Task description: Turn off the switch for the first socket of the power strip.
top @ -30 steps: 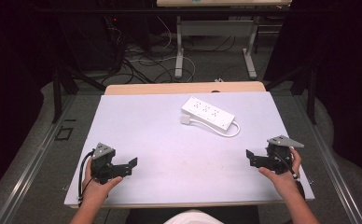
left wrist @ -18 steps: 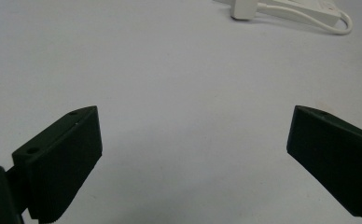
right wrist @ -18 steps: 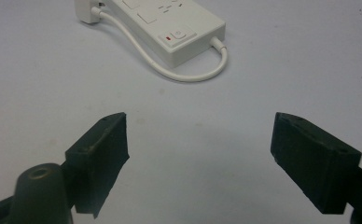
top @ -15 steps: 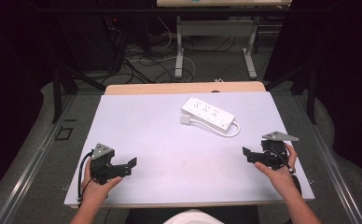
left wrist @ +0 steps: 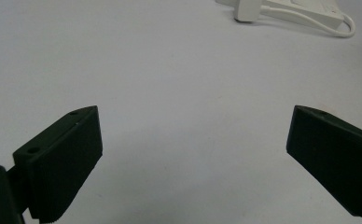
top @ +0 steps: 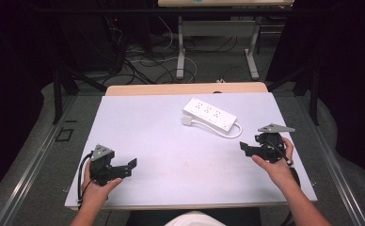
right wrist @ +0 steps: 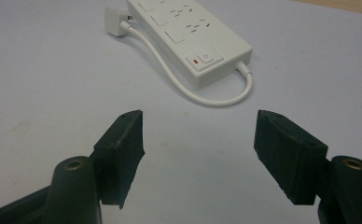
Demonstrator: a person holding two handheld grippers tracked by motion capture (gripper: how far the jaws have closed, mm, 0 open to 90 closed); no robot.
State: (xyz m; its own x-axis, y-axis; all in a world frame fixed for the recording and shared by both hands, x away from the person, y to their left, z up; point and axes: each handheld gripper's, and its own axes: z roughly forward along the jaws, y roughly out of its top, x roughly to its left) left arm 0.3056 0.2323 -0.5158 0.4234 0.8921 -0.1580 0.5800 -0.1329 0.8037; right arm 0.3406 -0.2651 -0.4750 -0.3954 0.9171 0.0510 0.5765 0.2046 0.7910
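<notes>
Progress looks to be at the very start, judging by how things lie: nothing is gripped and the power strip is untouched. Nearest, at the left of the worktop (top: 147,117), the left hand-held gripper (top: 132,165) rests low with its jaws spread wide over bare surface, well apart from the strip. At the right, slightly farther in, the right hand-held gripper (top: 242,147) also has its jaws spread and holds nothing; it points toward the strip. Beyond it, the white power strip (top: 210,114) lies flat, right of centre toward the far edge, switch end (right wrist: 205,59) nearest that gripper and the looped cable (right wrist: 216,100) just ahead of its jaws. The plug (right wrist: 114,20) lies beside the strip's far-left end. Reaching, closing and moving all remain.
</notes>
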